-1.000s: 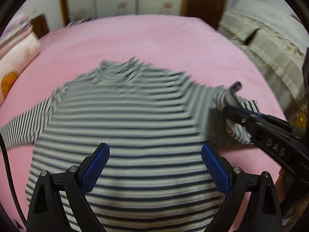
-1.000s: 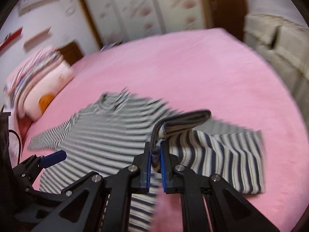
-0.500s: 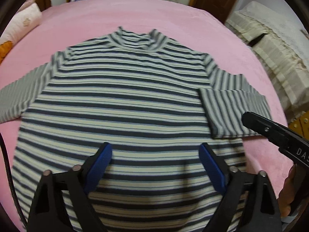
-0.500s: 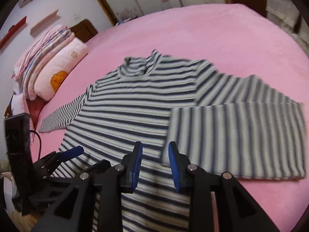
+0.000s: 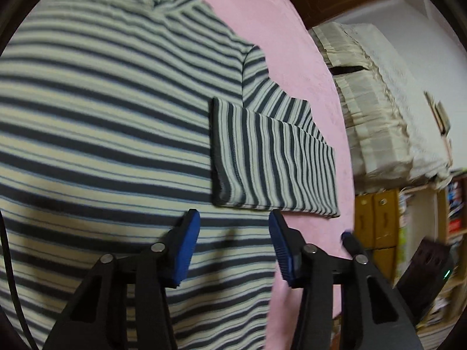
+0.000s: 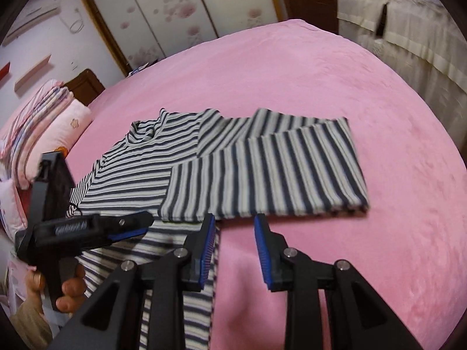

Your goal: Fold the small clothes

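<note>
So the whole thing sits on a big pink bedspread (image 6: 335, 81), fuzzy-looking, filling most of the right wrist view. Far end of the room has sliding wardrobe doors (image 6: 181, 14) with a pink flower print and a wood frame. Folded pink bedding (image 6: 43, 125) is stacked at the far left by the headboard. Off the right edge of the bed there's furniture under a beige cover (image 5: 373, 102), and lower down some shelves (image 5: 420, 233) with boxes and books, kinda blurry.

The striped shirt (image 6: 137, 172) lies flat on the bedspread, collar at the far end. Its right sleeve (image 6: 268, 175) is folded inward, cuff resting over the chest and the doubled part sticking out onto the pink.

The right gripper (image 6: 235, 248) is spread apart with nothing in it, sitting just near of the folded sleeve, its left finger over the shirt's side edge and its right finger over bare pink. The left gripper (image 5: 233, 248) is also wide open and empty, hovering over the shirt's right edge just near of the sleeve cuff. You can see it from the side in the right view too, held in the person's left hand (image 6: 68, 294).
</note>
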Demonstrator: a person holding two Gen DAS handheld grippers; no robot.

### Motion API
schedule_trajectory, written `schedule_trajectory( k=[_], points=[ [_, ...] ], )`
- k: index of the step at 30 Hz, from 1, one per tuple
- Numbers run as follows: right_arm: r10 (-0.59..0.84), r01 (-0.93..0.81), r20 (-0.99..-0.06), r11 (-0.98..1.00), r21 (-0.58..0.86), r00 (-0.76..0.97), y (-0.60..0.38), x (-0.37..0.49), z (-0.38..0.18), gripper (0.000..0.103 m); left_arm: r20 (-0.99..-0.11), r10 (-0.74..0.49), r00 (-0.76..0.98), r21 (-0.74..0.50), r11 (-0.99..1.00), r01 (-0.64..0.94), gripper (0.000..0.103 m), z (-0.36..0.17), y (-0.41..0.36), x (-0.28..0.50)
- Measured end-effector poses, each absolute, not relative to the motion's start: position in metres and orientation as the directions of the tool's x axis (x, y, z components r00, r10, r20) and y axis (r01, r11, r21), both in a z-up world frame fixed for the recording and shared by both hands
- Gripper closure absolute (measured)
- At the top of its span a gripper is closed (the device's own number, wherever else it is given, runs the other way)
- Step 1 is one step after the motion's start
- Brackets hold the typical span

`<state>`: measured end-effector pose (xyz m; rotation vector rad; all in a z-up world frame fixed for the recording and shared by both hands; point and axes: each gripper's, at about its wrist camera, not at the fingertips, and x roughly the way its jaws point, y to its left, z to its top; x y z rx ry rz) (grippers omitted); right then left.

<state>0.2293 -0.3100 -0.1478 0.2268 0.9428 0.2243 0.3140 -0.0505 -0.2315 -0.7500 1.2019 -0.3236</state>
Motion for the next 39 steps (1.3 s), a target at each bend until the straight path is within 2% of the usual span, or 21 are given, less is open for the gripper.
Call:
schedule_trajectory(
  k=[12, 13, 17, 21, 27, 39],
  points=[
    [0.296, -0.055, -0.771, 0.945, 0.322, 0.564, -0.328, 0.211, -0.168, 0.075, -0.666, -0.638, 0.388, -0.739, 0.633, -0.228, 0.059, -0.254, -0.064, 0.336],
    [0.295, -0.050, -0.771, 0.945, 0.325, 0.564, -0.330, 0.210, -0.169, 0.075, -0.665, -0.639, 0.387, -0.741, 0.633, -0.226, 0.061, -0.255, -0.065, 0.338],
    [0.296, -0.030, -0.770, 0.940, 0.340, 0.565, -0.338, 0.205, -0.172, 0.075, -0.665, -0.645, 0.376, -0.741, 0.632, -0.226, 0.083, -0.260, -0.072, 0.343],
    [0.293, -0.017, -0.769, 0.938, 0.345, 0.567, -0.343, 0.202, -0.173, 0.075, -0.686, -0.618, 0.384, -0.720, 0.652, -0.238, 0.091, -0.261, -0.079, 0.346],
    [0.296, -0.033, -0.767, 0.940, 0.339, 0.569, -0.342, 0.197, -0.173, 0.075, -0.747, -0.530, 0.402, -0.640, 0.738, -0.216, 0.093, -0.246, -0.089, 0.347],
    [0.250, -0.067, -0.801, 0.964, 0.256, 0.545, -0.324, 0.200, -0.168, 0.075, -0.809, -0.396, 0.433, -0.486, 0.867, -0.115, 0.093, -0.205, -0.103, 0.351]
  ],
)
